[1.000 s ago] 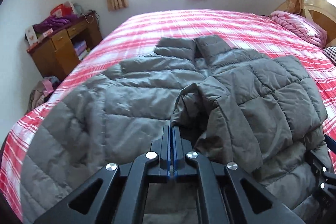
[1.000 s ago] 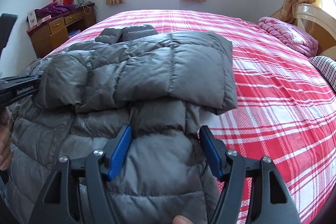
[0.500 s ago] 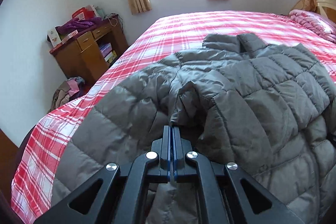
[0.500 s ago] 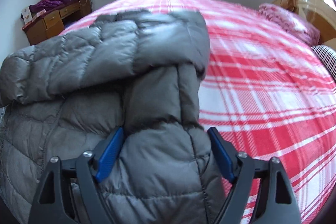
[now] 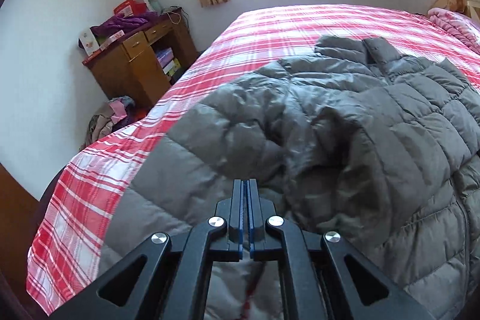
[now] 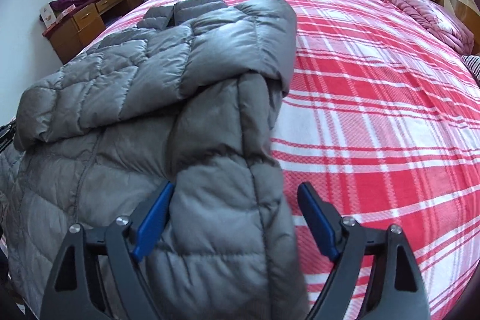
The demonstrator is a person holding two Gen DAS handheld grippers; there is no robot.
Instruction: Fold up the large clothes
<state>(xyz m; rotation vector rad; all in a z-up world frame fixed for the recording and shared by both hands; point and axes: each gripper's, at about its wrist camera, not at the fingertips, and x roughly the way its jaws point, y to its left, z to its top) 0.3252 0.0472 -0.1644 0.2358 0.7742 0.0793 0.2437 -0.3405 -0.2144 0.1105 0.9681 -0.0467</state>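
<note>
Starting on the left, the left gripper (image 5: 246, 185) has its jaws pressed together, tip low over the near left half of the jacket (image 5: 330, 110). Whether a thin edge of cloth is caught in them I cannot tell.

The jacket lies flat on the bed (image 5: 270, 26). Its long axis runs straight away from both grippers, with the hem nearest and the collar (image 5: 354, 50) far off toward the window.

Further right, the jacket's right side is already turned in over the body, leaving a thick folded strip (image 6: 228, 140) that runs along the same axis.

The right gripper (image 6: 235, 185) is spread wide astride that strip. Its jaws have just been opening, then eased in slightly, with the strip between them. The left pad (image 6: 153, 218) sits against the cloth, while the right pad (image 6: 318, 218) stands clear of it over bare blanket, so nothing is pinched.

My judgement is that the right gripper is the nearer one for the strip. Closing on it would mean shifting left to centre the cloth first.
</note>
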